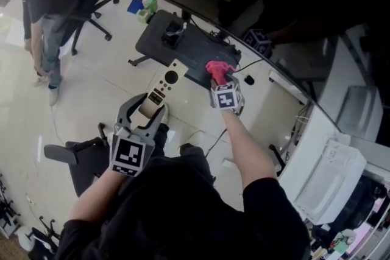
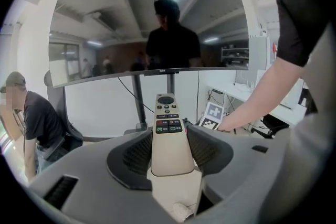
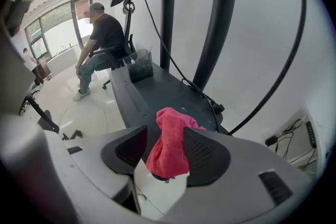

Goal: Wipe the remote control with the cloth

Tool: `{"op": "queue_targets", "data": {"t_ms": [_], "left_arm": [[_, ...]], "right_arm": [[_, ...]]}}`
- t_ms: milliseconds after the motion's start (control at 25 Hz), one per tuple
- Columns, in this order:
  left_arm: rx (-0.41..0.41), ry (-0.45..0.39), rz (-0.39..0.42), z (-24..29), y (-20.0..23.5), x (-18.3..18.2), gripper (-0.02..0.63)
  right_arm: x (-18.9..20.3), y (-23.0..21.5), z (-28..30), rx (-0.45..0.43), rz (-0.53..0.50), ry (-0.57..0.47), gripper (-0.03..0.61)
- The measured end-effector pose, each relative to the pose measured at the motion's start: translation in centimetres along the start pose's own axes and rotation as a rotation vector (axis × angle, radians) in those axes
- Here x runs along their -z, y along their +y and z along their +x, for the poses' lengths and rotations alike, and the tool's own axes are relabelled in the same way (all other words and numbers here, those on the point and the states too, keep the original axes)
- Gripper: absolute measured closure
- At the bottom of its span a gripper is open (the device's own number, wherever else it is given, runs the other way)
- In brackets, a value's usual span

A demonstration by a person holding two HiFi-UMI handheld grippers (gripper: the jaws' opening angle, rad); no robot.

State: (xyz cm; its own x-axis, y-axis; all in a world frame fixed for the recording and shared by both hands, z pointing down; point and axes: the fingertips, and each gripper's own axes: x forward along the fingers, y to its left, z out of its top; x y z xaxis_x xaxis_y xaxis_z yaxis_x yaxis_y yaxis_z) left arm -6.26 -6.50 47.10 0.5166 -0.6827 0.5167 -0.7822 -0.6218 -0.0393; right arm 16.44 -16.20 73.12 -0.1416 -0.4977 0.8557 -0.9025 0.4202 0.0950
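A beige remote control (image 1: 163, 89) with dark buttons stands between the jaws of my left gripper (image 1: 145, 111), which is shut on its lower half. In the left gripper view the remote control (image 2: 169, 134) points away, buttons up, with both pads against its sides. A pink cloth (image 1: 217, 69) hangs bunched in my right gripper (image 1: 220, 79), to the right of the remote's top end. In the right gripper view the cloth (image 3: 169, 141) leans on the right pad (image 3: 202, 152), with a gap to the left pad, so the right gripper (image 3: 165, 148) is open.
A dark desk (image 1: 183, 45) lies below both grippers, with cables (image 3: 205, 99) and a small container (image 3: 140, 68) on it. A monitor stand (image 3: 168, 13) rises behind. A person (image 1: 49, 3) bends beside an office chair (image 1: 91, 15) at the far left. White equipment (image 1: 332, 173) stands at right.
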Motion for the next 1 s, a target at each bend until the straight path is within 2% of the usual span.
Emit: {"op": "queue_targets", "data": {"t_ms": [160, 480, 720, 800, 880, 1000], "left_arm": [[0.016, -0.010, 0.068, -0.8, -0.8, -1.5, 0.403], [0.012, 0.012, 0.097, -1.2, -1.2, -2.3, 0.403], [0.012, 0.017, 0.107, -1.0, -1.2, -2.5, 0.403], [0.011, 0.021, 0.113, -0.9, -1.1, -2.4, 0.403], [0.008, 0.017, 0.113, -0.8, -1.1, -2.5, 0.403], [0.004, 0.006, 0.114, -0.7, -1.2, -2.8, 0.403]], "right_arm": [[1.1, -1.1, 2.9, -0.004, 0.002, 0.076, 0.359], [2.6, -2.5, 6.2, -0.013, 0.039, 0.185, 0.359], [2.8, -3.2, 6.8, 0.019, 0.070, 0.190, 0.363], [2.6, -3.1, 6.7, 0.020, 0.069, 0.179, 0.382], [2.6, -3.1, 6.2, 0.028, 0.067, 0.179, 0.443], [2.7, -2.9, 4.8, 0.025, 0.092, 0.172, 0.462]]}}
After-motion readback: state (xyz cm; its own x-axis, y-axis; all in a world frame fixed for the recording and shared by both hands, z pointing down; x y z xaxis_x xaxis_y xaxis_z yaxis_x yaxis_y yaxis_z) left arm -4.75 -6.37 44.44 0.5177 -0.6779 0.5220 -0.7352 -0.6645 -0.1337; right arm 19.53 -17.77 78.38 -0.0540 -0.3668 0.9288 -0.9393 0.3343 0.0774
